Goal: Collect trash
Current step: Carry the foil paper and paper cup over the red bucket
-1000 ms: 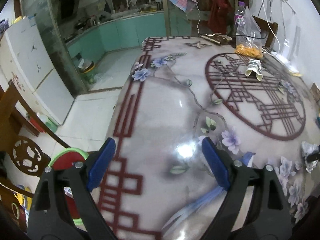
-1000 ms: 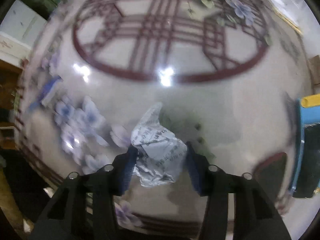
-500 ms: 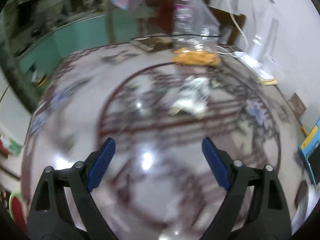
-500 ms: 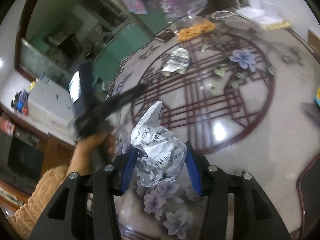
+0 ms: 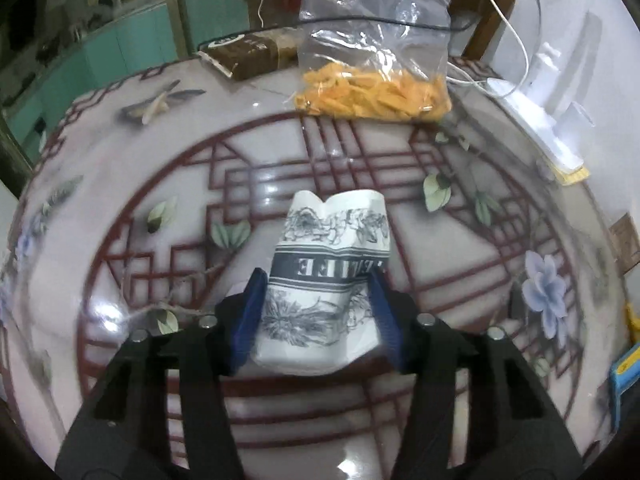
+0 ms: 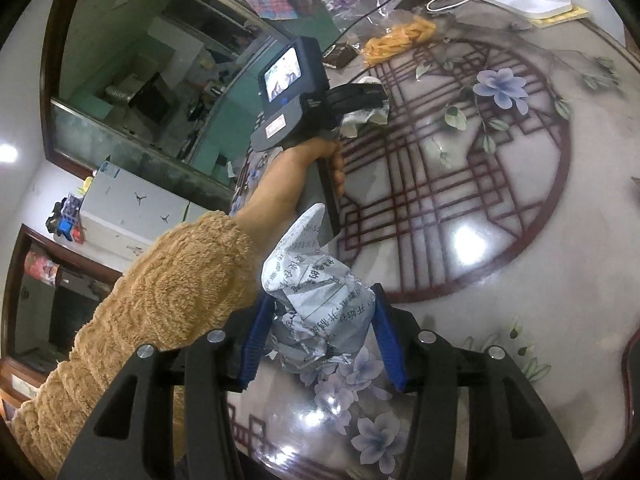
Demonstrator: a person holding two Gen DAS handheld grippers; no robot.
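Note:
A crushed white paper cup with grey flower print lies on the patterned round table. My left gripper has its blue pads on both sides of the cup and is closed on it. It also shows in the right wrist view, held by a hand with a tan fuzzy sleeve. My right gripper is shut on a crumpled printed paper wrapper and holds it above the table's near edge.
A clear plastic bag of orange snacks and a brown packet lie at the table's far side. A white power strip with cables sits at the far right. A blue object lies at the right edge.
My left gripper swung from the table's left edge to the paper cup and closed around it. My right gripper lifted the crumpled wrapper off the table and tilted up.

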